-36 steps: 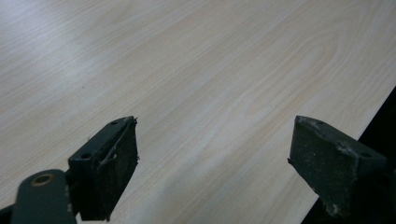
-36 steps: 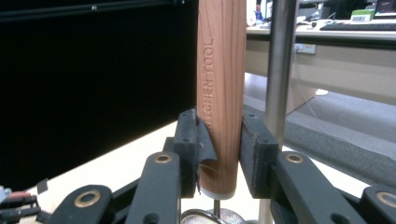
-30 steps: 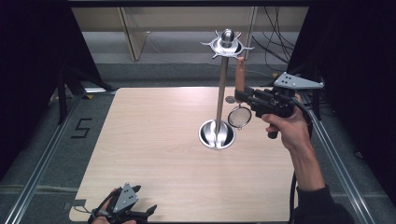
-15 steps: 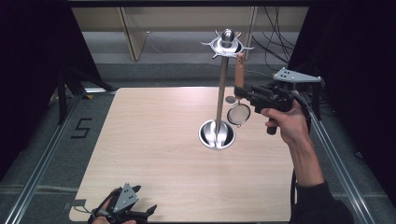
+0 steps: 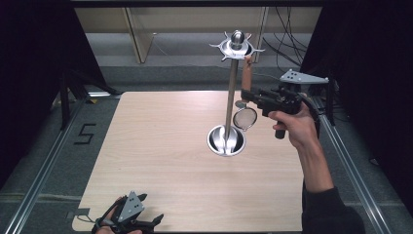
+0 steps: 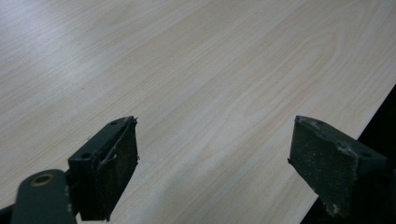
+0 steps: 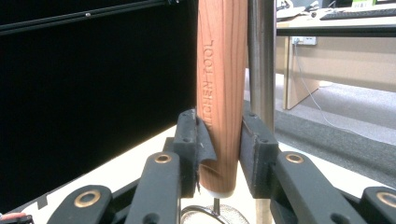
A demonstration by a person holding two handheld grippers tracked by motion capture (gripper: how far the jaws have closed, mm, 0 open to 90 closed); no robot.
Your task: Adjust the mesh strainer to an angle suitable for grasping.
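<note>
The pale wooden tabletop (image 5: 160, 161) carries a tall steel utensil stand (image 5: 231, 97), its round base set right of centre and a ring of hooks at its crown. Beside the pole the right gripper (image 5: 249, 95) holds a small mesh strainer (image 5: 245, 117) upright by its wooden handle (image 7: 221, 93); the fingers (image 7: 190, 149) are clamped on the handle's lower end, the mesh bowl hanging below and the handle's tip close under the hook ring. The strainer is off the tabletop, just beside the pole. By my reading the step in hand is hanging the strainer on the stand, or lifting it off; I cannot tell whether the handle's tip is caught on a hook. Hanging would call for a small lift to bring the handle's end to a hook. The left gripper (image 5: 127, 219) rests low at the tabletop's near edge, its fingers (image 6: 109, 172) wide apart and empty.
</note>
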